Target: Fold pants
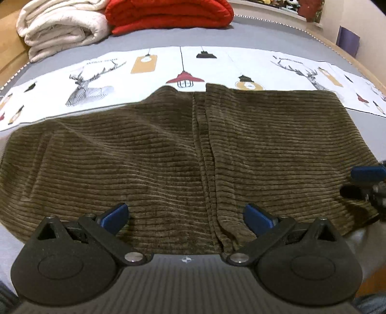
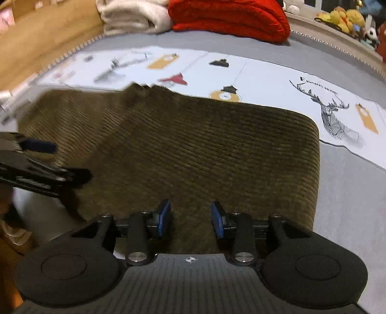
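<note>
Olive-brown corduroy pants (image 1: 168, 154) lie flat across the bed, with a lengthwise fold ridge near their middle. My left gripper (image 1: 187, 217) hovers over their near edge. It is open wide, and only cloth shows below the gap between its fingers. In the right wrist view the pants (image 2: 205, 149) fill the centre, with a rounded corner at the right. My right gripper (image 2: 191, 218) is open over their near edge, with nothing between its blue pads (image 2: 165, 217). Each gripper shows in the other's view: the right gripper (image 1: 357, 181) at the pants' right edge, the left gripper (image 2: 60, 160) blurred at the left.
The pants rest on a grey bed sheet (image 1: 357, 135) and a white cloth (image 1: 144, 72) printed with deer and lamps. A folded white blanket (image 1: 62, 29) and a red blanket (image 1: 168, 14) sit at the far side. Stuffed toys (image 2: 345, 17) line the far right ledge.
</note>
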A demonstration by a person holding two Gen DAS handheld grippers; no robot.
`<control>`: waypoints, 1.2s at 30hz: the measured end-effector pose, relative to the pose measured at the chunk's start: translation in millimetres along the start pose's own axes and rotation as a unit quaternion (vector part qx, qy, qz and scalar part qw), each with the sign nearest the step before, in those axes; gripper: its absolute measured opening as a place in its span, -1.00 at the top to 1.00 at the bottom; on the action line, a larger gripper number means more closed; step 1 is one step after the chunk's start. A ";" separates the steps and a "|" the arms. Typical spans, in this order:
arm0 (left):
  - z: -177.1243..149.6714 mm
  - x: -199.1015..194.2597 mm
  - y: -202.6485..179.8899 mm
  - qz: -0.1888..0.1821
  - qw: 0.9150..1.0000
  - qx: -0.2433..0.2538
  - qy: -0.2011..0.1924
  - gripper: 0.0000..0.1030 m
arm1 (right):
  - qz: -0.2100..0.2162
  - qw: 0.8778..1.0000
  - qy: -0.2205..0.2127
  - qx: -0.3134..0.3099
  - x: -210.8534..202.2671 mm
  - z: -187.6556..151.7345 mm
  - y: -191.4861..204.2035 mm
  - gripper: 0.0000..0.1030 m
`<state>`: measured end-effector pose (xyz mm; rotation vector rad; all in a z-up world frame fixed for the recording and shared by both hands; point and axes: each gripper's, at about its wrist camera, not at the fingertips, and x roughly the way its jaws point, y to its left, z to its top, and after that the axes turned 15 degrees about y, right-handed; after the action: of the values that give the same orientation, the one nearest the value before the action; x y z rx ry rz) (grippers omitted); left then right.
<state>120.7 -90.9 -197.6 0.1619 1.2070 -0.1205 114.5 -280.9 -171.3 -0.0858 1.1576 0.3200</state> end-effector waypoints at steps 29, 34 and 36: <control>-23.5 -61.2 -51.4 -0.046 0.999 0.009 -0.002 -1.00 | -0.024 0.967 -0.129 0.221 -49.2 -60.3 -101.1 -0.31; -19.0 -58.7 -48.8 -0.074 0.997 -0.016 0.031 -1.00 | -0.021 0.965 -0.121 0.230 -46.6 -63.7 -106.7 -0.31; -17.6 -56.3 -47.4 -0.085 0.995 -0.025 0.042 -1.00 | -0.019 0.965 -0.118 0.234 -46.4 -66.1 -108.0 -0.31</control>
<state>76.3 -133.7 -153.9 0.0214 1.3063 -0.2337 70.8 -408.3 -166.3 0.3367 0.9668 0.0139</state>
